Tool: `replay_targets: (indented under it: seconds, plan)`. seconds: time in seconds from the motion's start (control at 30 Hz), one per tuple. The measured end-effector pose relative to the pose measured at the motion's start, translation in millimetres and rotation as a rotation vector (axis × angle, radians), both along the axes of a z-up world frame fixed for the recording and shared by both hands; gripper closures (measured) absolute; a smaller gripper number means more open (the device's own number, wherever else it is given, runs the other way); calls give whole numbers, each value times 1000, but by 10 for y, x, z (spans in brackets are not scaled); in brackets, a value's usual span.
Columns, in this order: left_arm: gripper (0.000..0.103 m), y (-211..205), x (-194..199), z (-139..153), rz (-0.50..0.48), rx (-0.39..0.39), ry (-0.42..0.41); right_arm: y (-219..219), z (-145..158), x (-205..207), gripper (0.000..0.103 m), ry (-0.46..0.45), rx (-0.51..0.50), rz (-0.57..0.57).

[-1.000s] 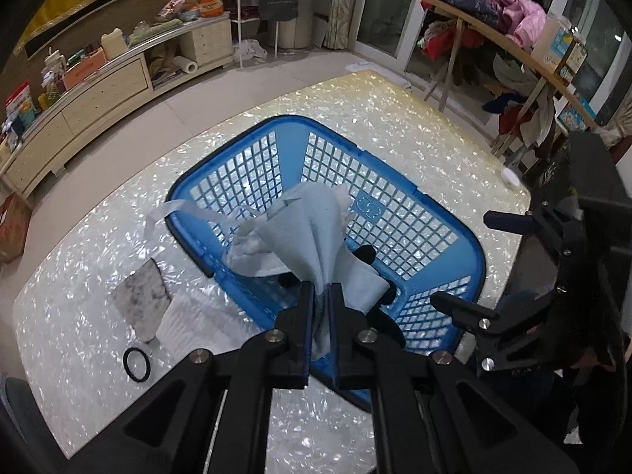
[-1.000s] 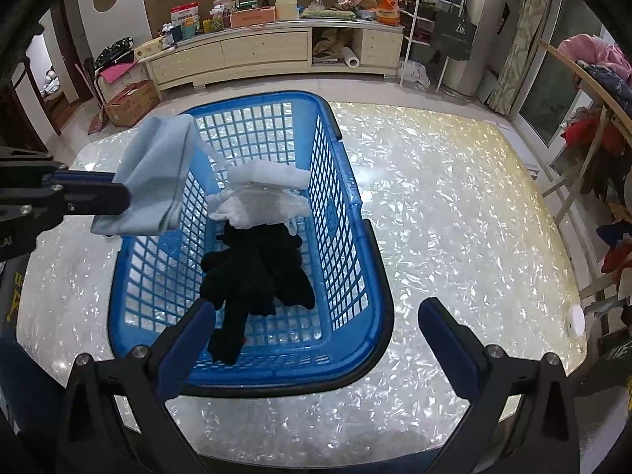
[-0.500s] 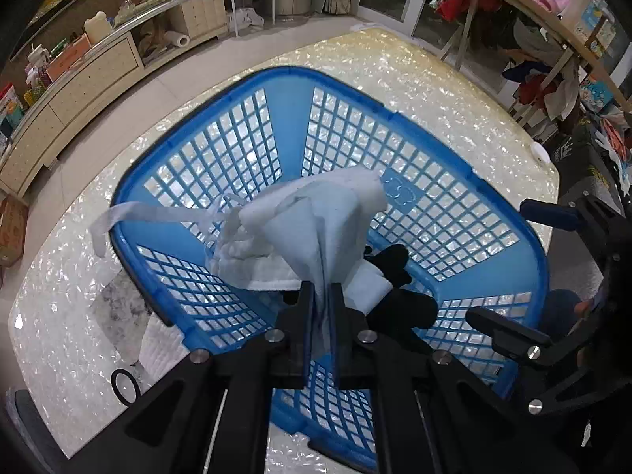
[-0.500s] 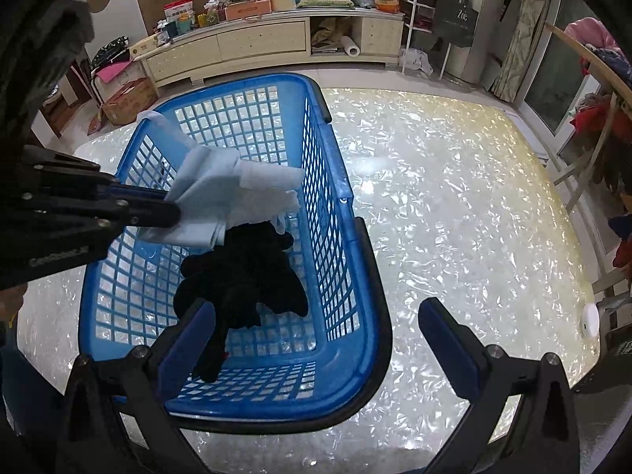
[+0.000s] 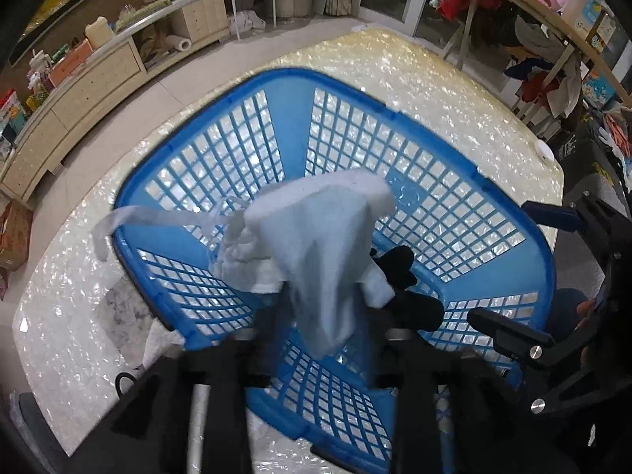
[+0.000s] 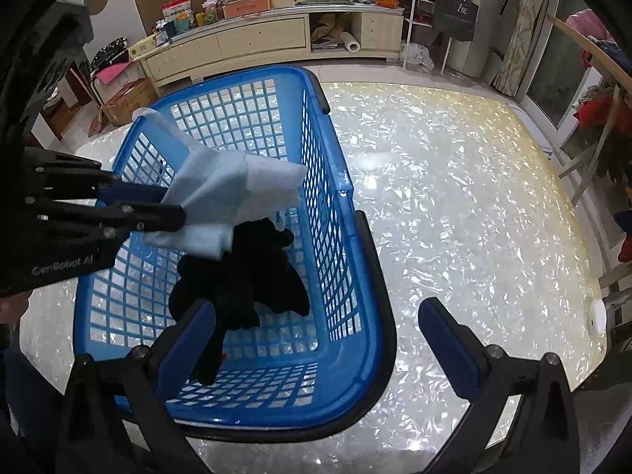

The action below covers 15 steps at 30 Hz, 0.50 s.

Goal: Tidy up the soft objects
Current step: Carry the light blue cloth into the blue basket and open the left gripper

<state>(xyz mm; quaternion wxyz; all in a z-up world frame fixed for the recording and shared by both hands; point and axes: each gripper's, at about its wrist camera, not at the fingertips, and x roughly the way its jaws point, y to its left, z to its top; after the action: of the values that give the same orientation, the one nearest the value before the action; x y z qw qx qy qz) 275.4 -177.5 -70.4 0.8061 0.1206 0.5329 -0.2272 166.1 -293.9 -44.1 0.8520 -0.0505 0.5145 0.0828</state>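
Releasing: left gripper [image 5: 322,316] jaws are opening, blue cloth [image 5: 324,252] slipping into basket [image 6: 367,276] onto black item [image 6: 245,276]; right gripper [image 6: 316,330] idling wide, empty; 2 rags [image 5: 122,308] are waiting on counter [image 6: 454,213].

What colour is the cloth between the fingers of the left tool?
Pale blue cloth, clearest in the right wrist view.
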Motion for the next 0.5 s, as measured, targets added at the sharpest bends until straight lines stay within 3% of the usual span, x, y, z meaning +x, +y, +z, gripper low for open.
replay_targets:
  seconds: [0.03, 0.23, 0.5]
  plan:
    - [53, 14, -24, 46, 3, 2, -19, -9, 1, 7, 0, 0, 1, -2]
    - [28, 94, -211, 305, 19, 21, -107, -10, 90, -111, 0, -13, 2, -8]
    - [23, 303, -520, 486, 62, 22, -161, 118, 250, -287, 0, -41, 8, 7]
